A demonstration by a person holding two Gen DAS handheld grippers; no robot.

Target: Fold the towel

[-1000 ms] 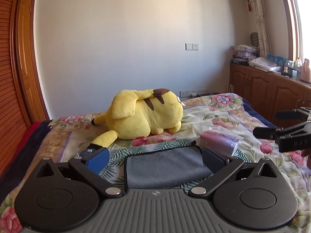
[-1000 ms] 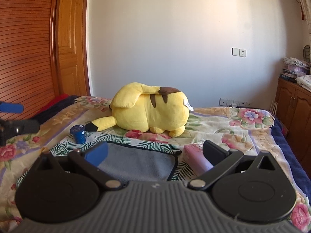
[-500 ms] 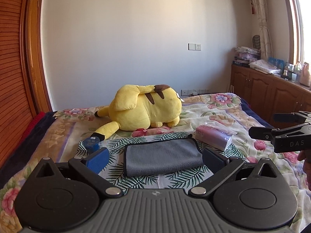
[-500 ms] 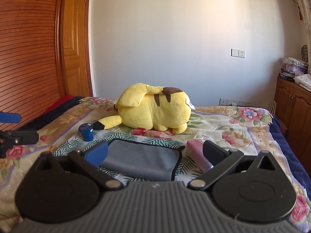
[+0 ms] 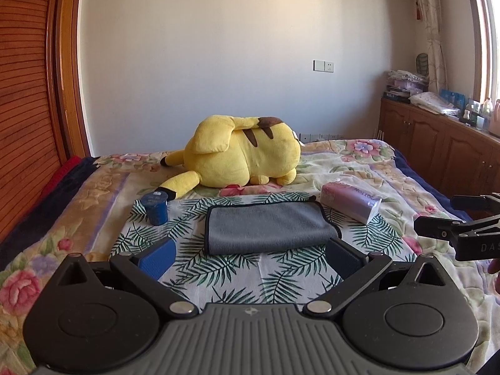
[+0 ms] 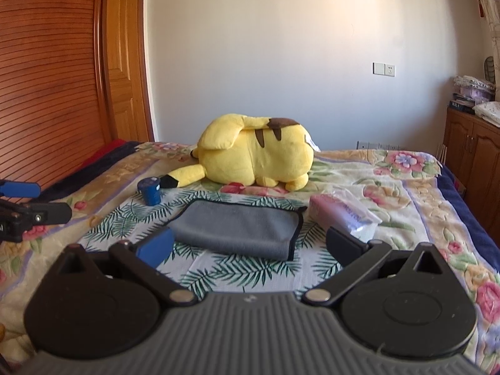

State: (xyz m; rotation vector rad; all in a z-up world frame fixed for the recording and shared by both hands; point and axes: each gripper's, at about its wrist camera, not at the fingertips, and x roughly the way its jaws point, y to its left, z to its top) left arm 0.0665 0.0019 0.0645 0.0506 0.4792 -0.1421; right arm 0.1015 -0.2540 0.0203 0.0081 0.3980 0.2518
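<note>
A grey towel (image 5: 268, 228) with dark edging lies folded flat on a palm-leaf cloth (image 5: 193, 268) on the bed. It also shows in the right wrist view (image 6: 237, 229). My left gripper (image 5: 250, 257) is open and empty, held back from the towel's near edge. My right gripper (image 6: 248, 247) is open and empty, also short of the towel. The right gripper shows at the right edge of the left wrist view (image 5: 443, 215), and the left gripper shows at the left edge of the right wrist view (image 6: 34, 201).
A yellow plush toy (image 5: 243, 154) lies behind the towel. A small blue cup (image 5: 154, 207) stands left of the towel. A pink tissue pack (image 5: 351, 201) lies to its right. Wooden cabinets (image 5: 437, 147) line the right wall and a wooden door (image 6: 122, 62) stands at the left.
Both grippers have pulled back and risen from the towel, which now lies farther ahead and fully in view. The towel has not moved.
</note>
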